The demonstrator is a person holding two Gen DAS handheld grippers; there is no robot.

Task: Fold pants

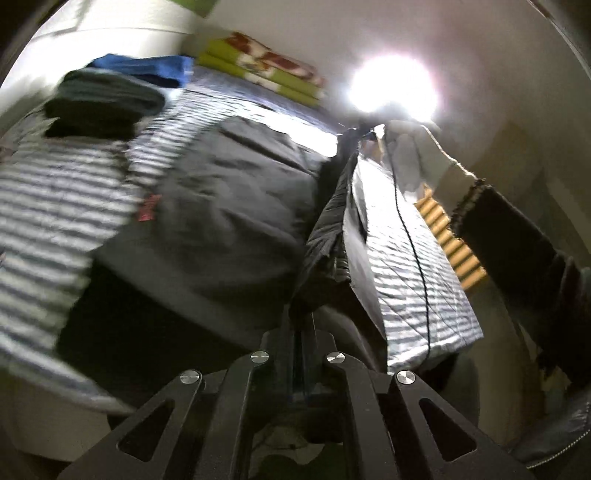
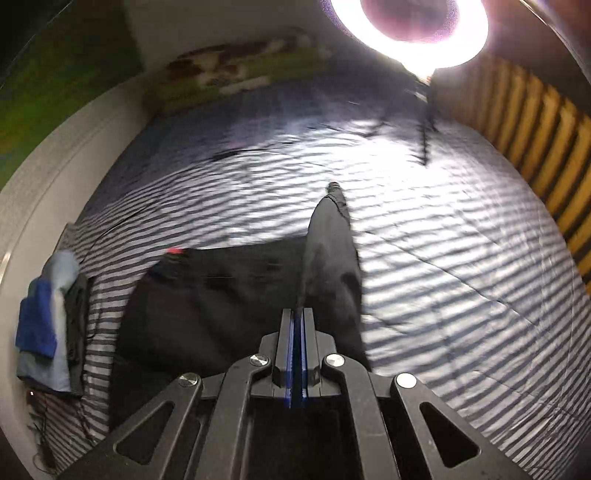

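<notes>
Dark pants (image 1: pixel 229 206) lie spread on the striped bed cover (image 1: pixel 55 206), with a small red tag (image 1: pixel 149 210) at one edge. My left gripper (image 1: pixel 300 325) is shut on a raised edge of the pants at the bottom of its view. That edge runs taut up to my right gripper (image 1: pixel 364 133), held by a gloved hand with a dark sleeve (image 1: pixel 517 266). In the right wrist view my right gripper (image 2: pixel 297 321) is shut, its blue pads pinching a ridge of the pants (image 2: pixel 328 251) lifted off the bed.
Folded dark clothes (image 1: pixel 103 105) and blue clothes (image 1: pixel 147 70) sit at the bed's left side, also the blue pile (image 2: pixel 38 325). A green flowered blanket (image 1: pixel 258 70) lies at the head. A ring light (image 2: pixel 406 29) glares. Yellow slats (image 2: pixel 546 155) border the right.
</notes>
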